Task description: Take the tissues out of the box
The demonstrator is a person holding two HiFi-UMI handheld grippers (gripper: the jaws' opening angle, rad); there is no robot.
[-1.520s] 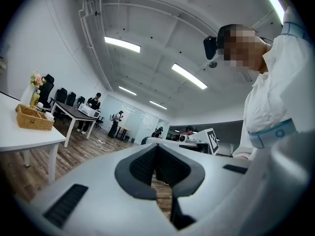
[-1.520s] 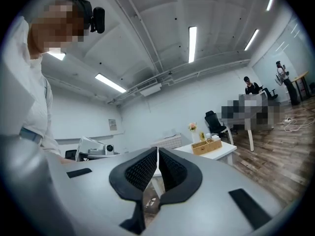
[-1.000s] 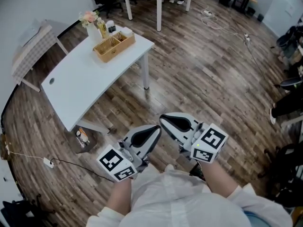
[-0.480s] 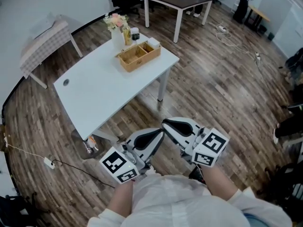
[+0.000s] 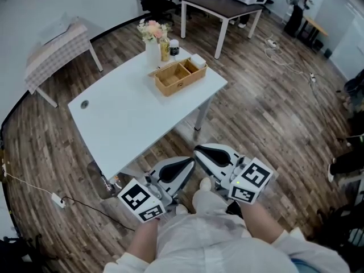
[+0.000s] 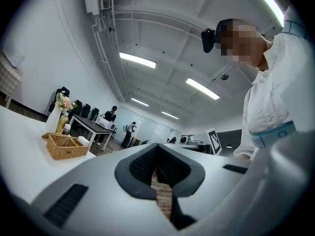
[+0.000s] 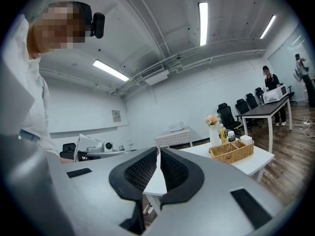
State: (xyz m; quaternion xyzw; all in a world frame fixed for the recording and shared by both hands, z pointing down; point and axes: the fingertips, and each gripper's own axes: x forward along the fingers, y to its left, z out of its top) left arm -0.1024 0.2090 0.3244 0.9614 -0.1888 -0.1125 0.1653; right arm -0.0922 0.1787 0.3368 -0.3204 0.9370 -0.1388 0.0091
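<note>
A wicker basket (image 5: 179, 77) with compartments stands near the far end of the white table (image 5: 125, 112), with a small white box (image 5: 198, 60) at its far corner. I cannot make out tissues. My left gripper (image 5: 187, 165) and right gripper (image 5: 199, 151) are held close to my body over the wooden floor, short of the table's near edge. Both are shut with nothing between the jaws. The basket (image 6: 66, 146) shows far off at the left of the left gripper view. In the right gripper view the basket (image 7: 231, 150) is at the right, beyond the right gripper (image 7: 158, 151).
A vase of flowers (image 5: 151, 36) and a bottle (image 5: 164, 49) stand behind the basket. A dark table (image 5: 222, 4) is at the back, and a table with a checked cloth (image 5: 57, 41) is at the left. A power strip with its cable (image 5: 57, 199) lies on the floor at the left.
The white table and basket have come nearer and slid right in the head view as I walk toward them. Both grippers keep their pose, shut.
</note>
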